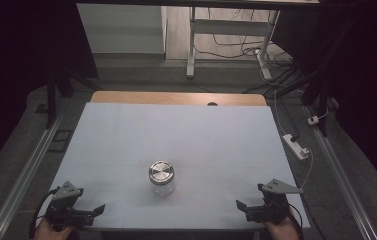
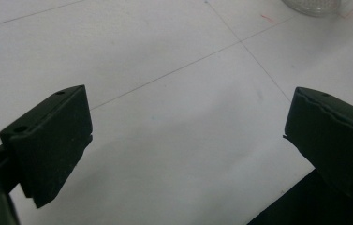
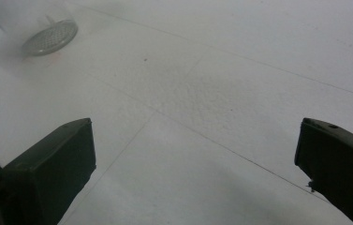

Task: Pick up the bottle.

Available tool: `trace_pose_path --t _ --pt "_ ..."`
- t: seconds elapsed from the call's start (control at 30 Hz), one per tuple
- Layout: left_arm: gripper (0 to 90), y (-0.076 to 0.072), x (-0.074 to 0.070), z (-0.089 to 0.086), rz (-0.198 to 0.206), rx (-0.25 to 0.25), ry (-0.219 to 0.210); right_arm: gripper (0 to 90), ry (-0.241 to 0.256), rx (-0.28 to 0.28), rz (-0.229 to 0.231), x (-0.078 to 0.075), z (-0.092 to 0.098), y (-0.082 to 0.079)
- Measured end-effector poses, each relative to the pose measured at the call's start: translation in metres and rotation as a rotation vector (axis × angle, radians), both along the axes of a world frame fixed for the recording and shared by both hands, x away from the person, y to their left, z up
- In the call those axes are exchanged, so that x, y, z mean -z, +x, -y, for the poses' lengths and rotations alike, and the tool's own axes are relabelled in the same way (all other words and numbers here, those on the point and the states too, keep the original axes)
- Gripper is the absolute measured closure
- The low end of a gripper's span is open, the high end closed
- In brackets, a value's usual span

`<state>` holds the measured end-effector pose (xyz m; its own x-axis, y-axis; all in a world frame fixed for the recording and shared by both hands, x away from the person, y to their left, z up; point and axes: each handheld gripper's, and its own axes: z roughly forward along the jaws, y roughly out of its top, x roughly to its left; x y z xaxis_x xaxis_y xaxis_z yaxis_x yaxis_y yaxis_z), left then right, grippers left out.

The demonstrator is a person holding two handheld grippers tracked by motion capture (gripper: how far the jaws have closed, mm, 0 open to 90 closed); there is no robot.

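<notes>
Now, jar: clear glass jar with round metal lid (image 1: 161, 178) stands on the white desk (image 1: 176, 135), between both hand-held grippers, well apart.
Left hand-held gripper (image 1: 94, 210): jaws spread, empty.
Right hand-held gripper (image 1: 242, 207): jaws spread, empty.

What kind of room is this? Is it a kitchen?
Probably not a kitchen; it looks more like a lab or workshop. A lone jar stands on a white-covered table, loose cables and a power strip lie on the floor, and dark curtains hang around.
</notes>
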<state>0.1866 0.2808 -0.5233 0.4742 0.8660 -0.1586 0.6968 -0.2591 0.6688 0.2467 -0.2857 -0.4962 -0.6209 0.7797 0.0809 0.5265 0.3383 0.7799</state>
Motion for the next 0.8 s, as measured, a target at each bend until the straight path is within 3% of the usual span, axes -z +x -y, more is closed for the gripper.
trace_pose_path --t 0.33,0.8 --pt "1.6 0.0 -0.0002 0.0018 0.009 0.015 0.016 0.0 0.014 -0.007 -0.016 0.0 0.0001 0.0007" --pt "0.0 0.0023 0.0002 0.0003 -0.001 0.032 -0.001 0.0 0.009 -0.015 -0.02 0.0003 -0.0007 0.0009"
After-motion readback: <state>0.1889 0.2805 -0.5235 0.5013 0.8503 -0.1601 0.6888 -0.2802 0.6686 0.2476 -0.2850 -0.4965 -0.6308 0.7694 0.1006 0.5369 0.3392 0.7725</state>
